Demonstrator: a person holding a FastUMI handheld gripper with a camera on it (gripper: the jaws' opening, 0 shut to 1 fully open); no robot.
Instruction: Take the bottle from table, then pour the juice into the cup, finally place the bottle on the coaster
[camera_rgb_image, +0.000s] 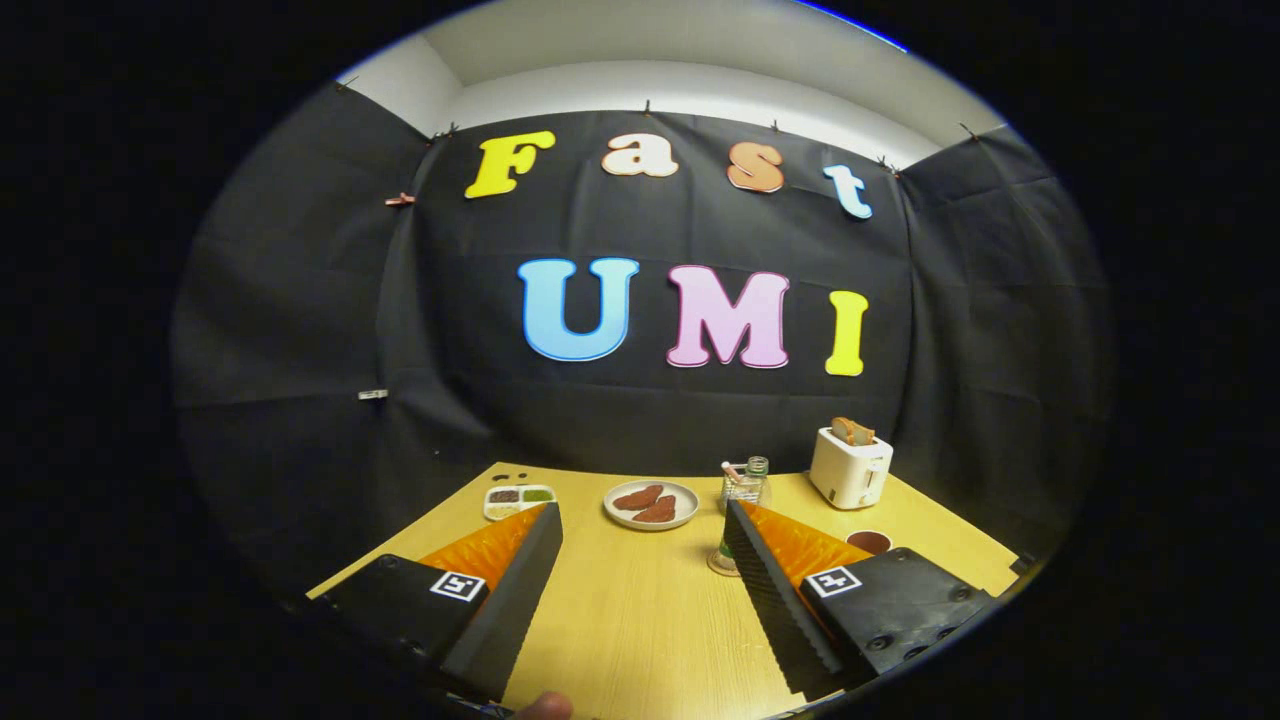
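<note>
Far off past the left finger sat a small tray (519, 500) with dark and green bits in it. Past the gap between the fingers lay a plate (651, 504) with brown food. The claw (643, 528) was open wide with nothing in it, hanging low over the wooden counter (640, 620). Just ahead of the right finger's tip stood the bottle (741, 497), clear with a small cap on top, and its lower part was hidden behind that finger. It looked like glass or hard plastic, so it was likely smooth, slippery and a bit heavy with juice. The best place to hold it seemed the wide middle, not the thin neck. Past the right finger a brown cup (869, 541) peeked out. Farther back stood a white toaster (850, 467) with bread in it.
</note>
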